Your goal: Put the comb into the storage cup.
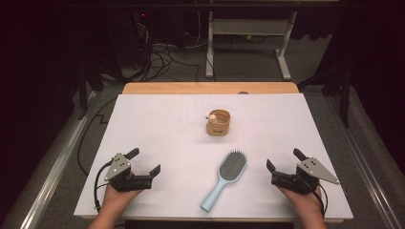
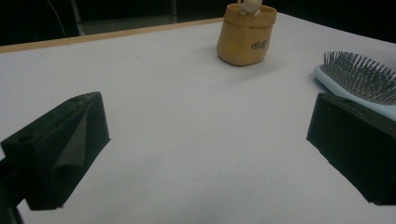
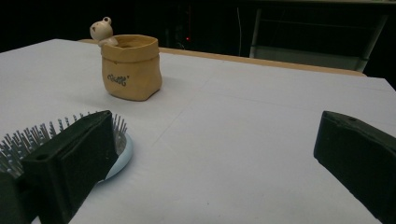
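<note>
A white sheet covers the wooden table [image 1: 143, 88], with a dark floor, cables and a desk frame beyond it. Both tools rest near the table's near edge, each held in a hand. The left hand-held gripper [image 1: 143, 161] has its jaws spread wide with nothing between them, and so does the right hand-held gripper [image 1: 284, 159].

Between the two lies the light blue plastic hairbrush [image 1: 225, 178], bristles up, its oval head towards the far side and its handle slanting back towards the person. It is nearer the right hand-held gripper, just beside that gripper's left jaw. Ahead of both, well apart from them, stands the small tan sack-shaped ceramic pot [image 1: 218, 122] with a little bear figure [image 3: 102, 31] on its rim.

The brush looks like the thing to take. A good grasp would probably close across the slim handle rather than the bristled head, with the jaws square to it and low to the sheet.
</note>
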The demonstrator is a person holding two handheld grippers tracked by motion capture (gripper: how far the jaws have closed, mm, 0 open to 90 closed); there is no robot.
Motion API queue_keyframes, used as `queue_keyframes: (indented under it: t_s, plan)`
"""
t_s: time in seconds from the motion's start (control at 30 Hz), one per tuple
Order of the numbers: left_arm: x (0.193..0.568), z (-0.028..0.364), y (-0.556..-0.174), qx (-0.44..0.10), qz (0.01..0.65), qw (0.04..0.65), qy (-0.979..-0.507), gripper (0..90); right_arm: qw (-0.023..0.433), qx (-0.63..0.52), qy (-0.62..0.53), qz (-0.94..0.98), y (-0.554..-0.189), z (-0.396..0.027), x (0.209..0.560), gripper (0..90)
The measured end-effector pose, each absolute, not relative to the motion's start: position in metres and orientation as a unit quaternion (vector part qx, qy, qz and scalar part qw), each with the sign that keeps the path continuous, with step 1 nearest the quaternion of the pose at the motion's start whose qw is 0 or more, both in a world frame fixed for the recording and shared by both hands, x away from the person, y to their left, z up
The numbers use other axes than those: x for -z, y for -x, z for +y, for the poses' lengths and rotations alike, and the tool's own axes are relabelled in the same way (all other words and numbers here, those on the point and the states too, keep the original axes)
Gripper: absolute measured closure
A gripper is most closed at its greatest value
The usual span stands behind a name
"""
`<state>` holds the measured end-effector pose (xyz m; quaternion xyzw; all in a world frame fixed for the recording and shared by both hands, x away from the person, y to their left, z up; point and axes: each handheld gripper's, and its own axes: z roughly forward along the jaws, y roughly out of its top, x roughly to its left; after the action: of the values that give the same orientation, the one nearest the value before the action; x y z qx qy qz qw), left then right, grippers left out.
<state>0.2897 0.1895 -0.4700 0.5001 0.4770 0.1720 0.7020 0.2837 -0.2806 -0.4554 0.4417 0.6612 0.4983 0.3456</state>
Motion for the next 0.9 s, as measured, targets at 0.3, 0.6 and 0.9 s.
queue_keyframes:
  t_s: [0.3, 0.6, 0.9]
  plan:
    - [0.4676, 0.1913, -0.2875, -0.177, 0.469, 0.71, -0.494, 0.1, 0.343, -0.498, -0.444, 0.661, -0.2842, -0.2807, 0.4559, 0.1]
    - [0.4671, 0.1932, -0.2886, -0.193, 0.466, 0.709, -0.493, 0.2, 0.343, -0.497, -0.443, 0.663, -0.2842, -0.28, 0.4558, 0.2]
    - [0.4668, 0.1948, -0.2881, -0.195, 0.465, 0.709, -0.493, 0.3, 0.335, -0.49, -0.445, 0.67, -0.2847, -0.2783, 0.4559, 0.8]
